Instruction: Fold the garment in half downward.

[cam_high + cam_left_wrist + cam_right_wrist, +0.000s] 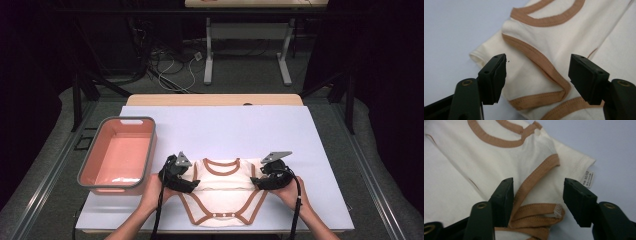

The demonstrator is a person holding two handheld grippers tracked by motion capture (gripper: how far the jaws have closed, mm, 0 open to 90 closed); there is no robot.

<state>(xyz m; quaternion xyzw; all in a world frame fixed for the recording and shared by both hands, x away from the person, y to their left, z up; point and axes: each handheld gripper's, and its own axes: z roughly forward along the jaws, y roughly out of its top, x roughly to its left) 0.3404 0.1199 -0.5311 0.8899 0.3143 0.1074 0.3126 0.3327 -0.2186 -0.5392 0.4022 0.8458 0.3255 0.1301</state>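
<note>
While the pink bin (pixel 118 155) at the left waits empty, the left gripper (pixel 184 181) and right gripper (pixel 262 180) stand released over the folded-in sleeves of the bodysuit (pixel 223 189), flat on the table; more folding looks left

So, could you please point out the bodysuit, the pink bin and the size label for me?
bodysuit (pixel 222 176), high view, on its cream chest below the neckline.
pink bin (pixel 148 155), high view, on its grey right rim.
size label (pixel 588 179), right gripper view, on the white tag at the sleeve end.
</note>
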